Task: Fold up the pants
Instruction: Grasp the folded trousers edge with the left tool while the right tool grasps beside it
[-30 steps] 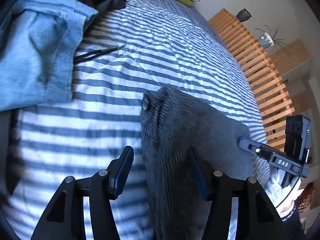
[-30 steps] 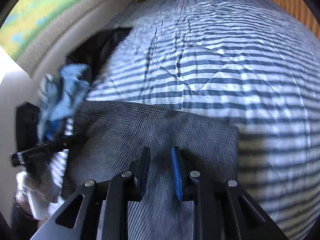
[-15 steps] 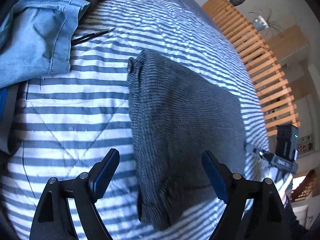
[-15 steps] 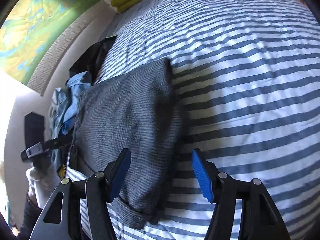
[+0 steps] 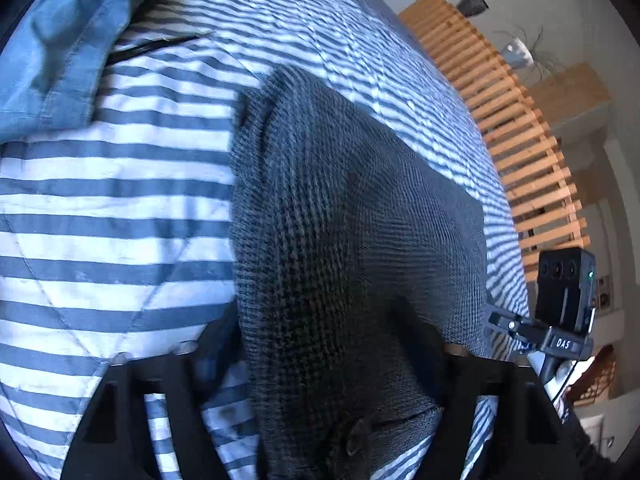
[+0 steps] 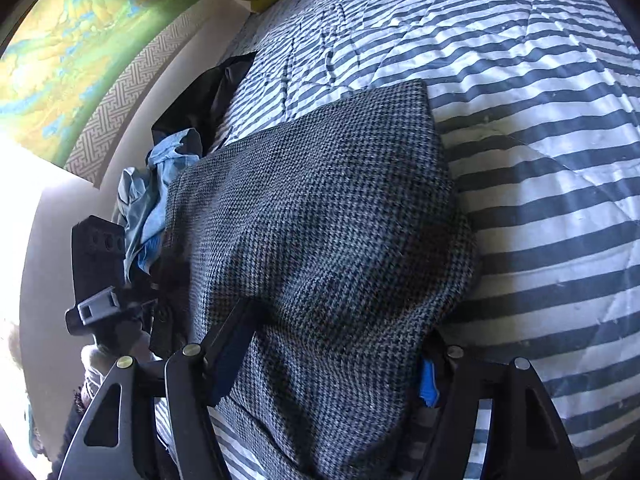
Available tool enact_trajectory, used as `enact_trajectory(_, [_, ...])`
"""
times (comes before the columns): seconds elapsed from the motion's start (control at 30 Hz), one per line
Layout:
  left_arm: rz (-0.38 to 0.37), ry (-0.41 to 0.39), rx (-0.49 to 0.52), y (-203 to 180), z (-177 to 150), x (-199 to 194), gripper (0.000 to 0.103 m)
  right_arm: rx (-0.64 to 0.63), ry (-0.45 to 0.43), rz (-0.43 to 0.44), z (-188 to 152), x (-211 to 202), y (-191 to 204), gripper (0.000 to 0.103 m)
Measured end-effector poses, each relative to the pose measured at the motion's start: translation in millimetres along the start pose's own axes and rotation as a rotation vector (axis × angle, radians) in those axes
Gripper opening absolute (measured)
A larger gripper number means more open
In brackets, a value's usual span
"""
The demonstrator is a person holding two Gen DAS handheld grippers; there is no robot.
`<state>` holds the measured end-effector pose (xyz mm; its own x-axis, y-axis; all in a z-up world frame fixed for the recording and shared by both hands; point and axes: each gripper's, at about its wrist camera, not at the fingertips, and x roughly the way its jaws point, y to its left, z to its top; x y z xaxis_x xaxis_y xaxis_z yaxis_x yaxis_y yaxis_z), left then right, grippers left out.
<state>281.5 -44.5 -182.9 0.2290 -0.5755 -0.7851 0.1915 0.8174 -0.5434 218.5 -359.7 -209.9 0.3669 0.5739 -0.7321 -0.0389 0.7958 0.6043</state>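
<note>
Your left gripper (image 5: 320, 364) straddles the near end of the grey houndstooth pants (image 5: 352, 240), its jaws set wide apart but closing in, cloth bulging between them though you cannot tell from this view whether the pads yet press it; your right gripper (image 6: 332, 360) straddles the same near end further along, jaws wide and opening, its left finger (image 6: 228, 356) lying on top of the cloth and the blue pad of the other just beside the pants' outer edge, so nothing is pinched there; the pants lie as a folded rectangle on the striped quilt (image 5: 120, 220), so you appear to be between folds, setting up a fresh grip; the next move calls for both jaws to close on the full thickness of the near edge before you lift it toward the far edge; beyond the pants, near their far left corner, lie a blue garment (image 5: 60, 48) and a black one (image 6: 208, 92).
</note>
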Motion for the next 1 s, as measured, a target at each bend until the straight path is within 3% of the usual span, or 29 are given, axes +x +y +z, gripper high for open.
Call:
enact_trajectory(0.17, [0.002,-0.016,0.003,2.7,-2.2,-2.1,0.059,-0.033,-0.007,0.008,-0.8,-1.1,9.2,0.039])
enact_trajectory(0.33, [0.02,-0.037,-0.008,4.1,-7.0,-10.5,0.048,-0.042,-0.025,-0.001,-0.8,-4.2,18.0,0.025])
enact_trajectory(0.5, [0.023,-0.06,-0.01,-3.5,-10.6,-24.6,0.037,-0.059,-0.039,-0.019,-0.8,-11.7,28.3,0.02])
enact_trajectory(0.7, [-0.002,-0.064,-0.008,-24.1,-11.1,-42.5,0.032,-0.069,-0.056,-0.025,2.3,-35.5,31.9,0.017])
enact_trajectory(1.0, [-0.053,-0.092,0.109,-128.6,11.7,-33.5,0.029,-0.124,-0.183,-0.083,27.7,-133.5,32.3,0.011])
